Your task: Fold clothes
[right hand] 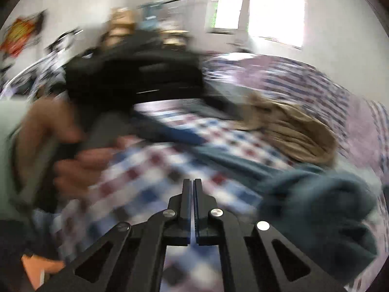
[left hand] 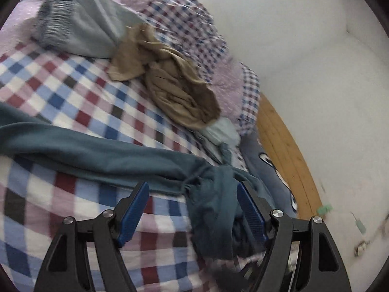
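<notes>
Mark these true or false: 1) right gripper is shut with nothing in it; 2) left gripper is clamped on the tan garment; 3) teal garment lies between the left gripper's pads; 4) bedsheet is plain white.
1) True: the right gripper has its jaws together, empty.
2) False: the left gripper is open; the tan garment lies farther up the bed.
3) True: the teal garment bunches there.
4) False: the bedsheet is checked.

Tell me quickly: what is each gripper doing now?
Left gripper: open, teal garment bunched between its jaws, not clamped.
Right gripper: shut, holding nothing.
</notes>
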The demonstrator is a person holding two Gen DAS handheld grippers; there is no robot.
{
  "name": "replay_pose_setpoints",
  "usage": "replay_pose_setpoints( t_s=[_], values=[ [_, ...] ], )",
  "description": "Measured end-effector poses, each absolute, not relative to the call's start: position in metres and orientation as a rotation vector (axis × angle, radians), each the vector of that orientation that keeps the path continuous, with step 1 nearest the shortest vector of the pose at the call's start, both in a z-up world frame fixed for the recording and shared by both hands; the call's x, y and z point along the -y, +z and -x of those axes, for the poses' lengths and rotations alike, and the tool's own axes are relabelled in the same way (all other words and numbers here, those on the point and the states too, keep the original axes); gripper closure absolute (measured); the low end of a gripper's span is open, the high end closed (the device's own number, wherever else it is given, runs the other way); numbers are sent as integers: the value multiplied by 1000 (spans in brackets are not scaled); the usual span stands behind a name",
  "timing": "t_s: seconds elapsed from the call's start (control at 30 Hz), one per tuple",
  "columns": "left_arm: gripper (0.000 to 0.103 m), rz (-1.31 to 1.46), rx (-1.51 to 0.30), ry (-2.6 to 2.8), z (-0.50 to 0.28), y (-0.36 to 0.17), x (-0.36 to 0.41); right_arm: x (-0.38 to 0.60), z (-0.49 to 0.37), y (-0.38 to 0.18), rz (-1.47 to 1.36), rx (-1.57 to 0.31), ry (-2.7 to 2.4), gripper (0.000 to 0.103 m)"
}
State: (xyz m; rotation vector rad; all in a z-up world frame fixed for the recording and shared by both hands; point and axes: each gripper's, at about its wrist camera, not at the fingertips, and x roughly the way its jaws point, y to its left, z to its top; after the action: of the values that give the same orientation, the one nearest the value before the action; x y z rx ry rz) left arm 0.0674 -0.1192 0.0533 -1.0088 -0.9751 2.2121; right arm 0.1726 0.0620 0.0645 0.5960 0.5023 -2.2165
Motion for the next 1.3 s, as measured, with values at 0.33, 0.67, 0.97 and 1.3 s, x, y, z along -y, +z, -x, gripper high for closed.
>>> replay_pose_setpoints(
  t_s=[0.33,0.67,0.97,1.3],
  values=[
    [25,1089,941,2251,-63,44,109,-61,-182,52,-578,-599,-2250,98],
    [25,1081,877,2180,-57,41,70,-154,-163,111,-442,-211,-2606,55],
    [57,1137,679,2080,-64,30,-3,-291,-122,135,-618,271,-2813,50],
    [86,995,632,2226,-81,49,-8,-311,-95,110,-823,583,-2538,48]
  ],
)
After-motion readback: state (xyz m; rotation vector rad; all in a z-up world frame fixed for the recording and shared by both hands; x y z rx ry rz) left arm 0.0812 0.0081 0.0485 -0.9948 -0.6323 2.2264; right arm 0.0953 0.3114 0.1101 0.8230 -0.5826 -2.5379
